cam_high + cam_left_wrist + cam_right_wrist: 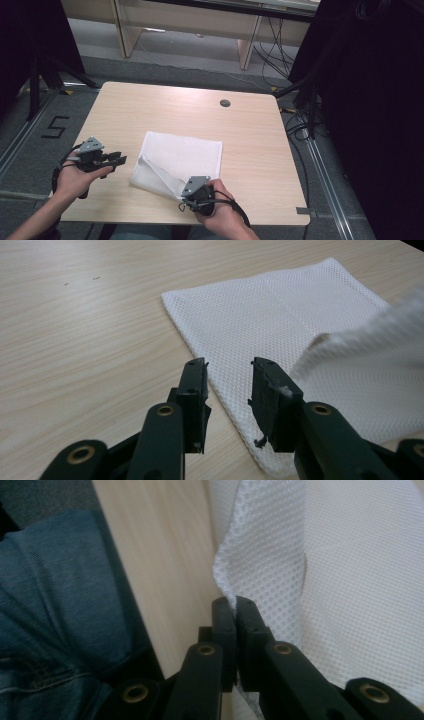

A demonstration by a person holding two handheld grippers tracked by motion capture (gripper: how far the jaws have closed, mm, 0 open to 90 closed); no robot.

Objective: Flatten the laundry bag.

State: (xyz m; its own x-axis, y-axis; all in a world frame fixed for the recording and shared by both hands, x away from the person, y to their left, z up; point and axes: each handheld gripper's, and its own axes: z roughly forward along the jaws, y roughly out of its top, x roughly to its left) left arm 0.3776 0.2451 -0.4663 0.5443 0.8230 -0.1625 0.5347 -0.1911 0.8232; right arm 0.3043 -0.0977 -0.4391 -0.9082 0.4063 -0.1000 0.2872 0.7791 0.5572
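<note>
One corner of the white mesh cloth (180, 159), which lies at the middle of the table (250, 150) toward the person's edge, is pinched between the closed jaws of the right gripper (235, 605) and lifted, probably to fold that near corner over the cloth. The left gripper (229, 377) hovers just beside the cloth's left edge, jaws parted and empty, likely ready to take it.

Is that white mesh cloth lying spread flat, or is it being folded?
Partly folded: the white mesh cloth lies mostly flat on the table, but the right gripper pinches its near edge, lifted and turned over.
</note>
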